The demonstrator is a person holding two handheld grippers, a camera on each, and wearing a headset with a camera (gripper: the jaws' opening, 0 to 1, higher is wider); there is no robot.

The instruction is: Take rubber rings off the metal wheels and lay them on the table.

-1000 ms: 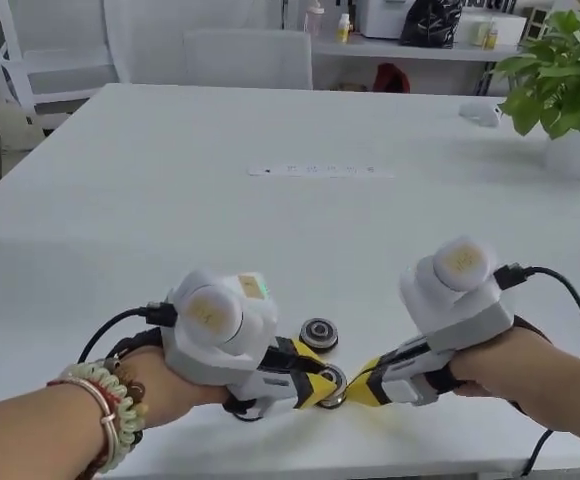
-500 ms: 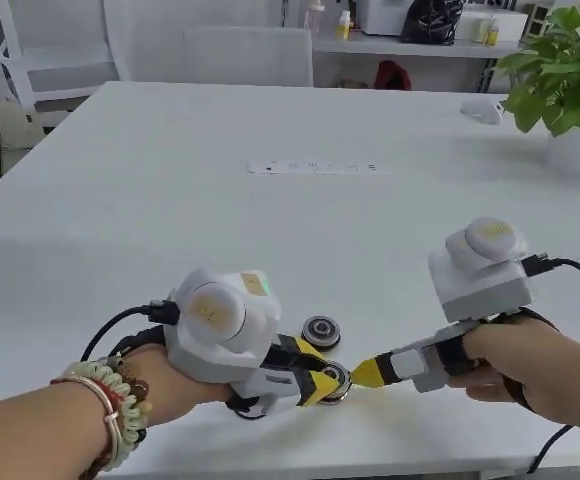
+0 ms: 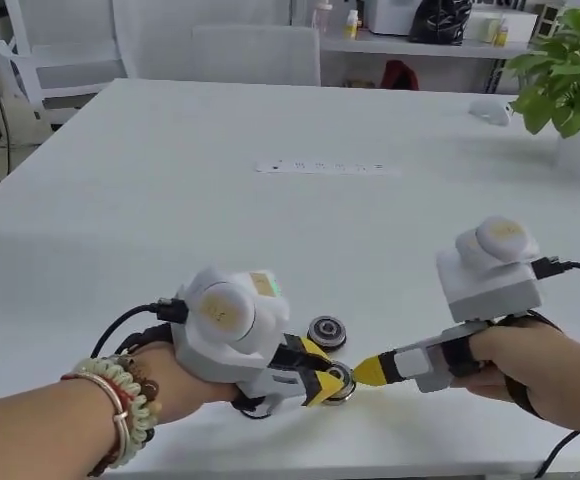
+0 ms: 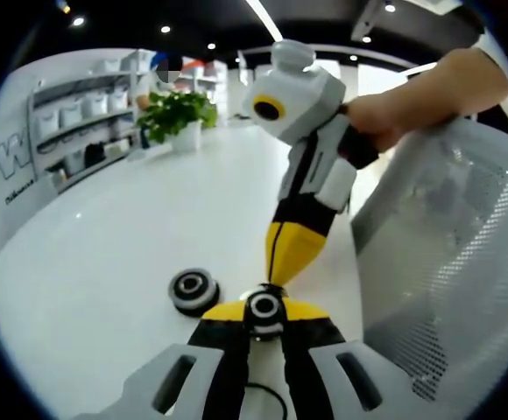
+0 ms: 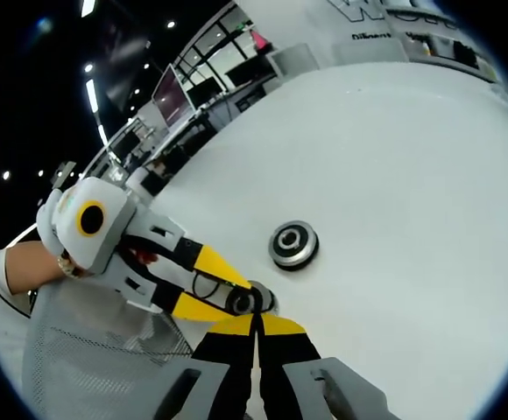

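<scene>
I reckon this is mid-strip on the first wheel [image 4: 264, 311]. The left gripper [image 3: 320, 385] has its jaws clamped on that wheel from both sides, low over the near edge of the desk [image 3: 270, 250], between the two hands. The right gripper [image 5: 256, 328] comes in from the right with its jaws together, yellow tip right up against the wheel's rim. I can't tell if any rubber is pinched in that tip or if it's only touching the edge. The dark ring [image 4: 264, 297] looks to be still on the wheel, so nothing's off and nothing's laid down.

The second wheel [image 3: 327, 331] lies flat on the desk just beyond the held one, apart from both grippers, with its ring on as far as I can see.

Next move, my guess: the right tip has to catch the lip of the ring and peel it sideways off the rim while the left holds firm. It's a small round part, so it could twist or pop out of the left jaws if the pull goes crooked. Then lay the ring on bare desk and go for the second wheel.

Writing: there's a big "W" on the wall [image 4: 13, 157] in the left gripper view, and the smaller line under it is too blurry to read. A white strip [image 3: 325, 168] far up the desk has tiny print I can't make out. The bottles [image 3: 351, 24] at the far end have labels that are way too small to read
</scene>
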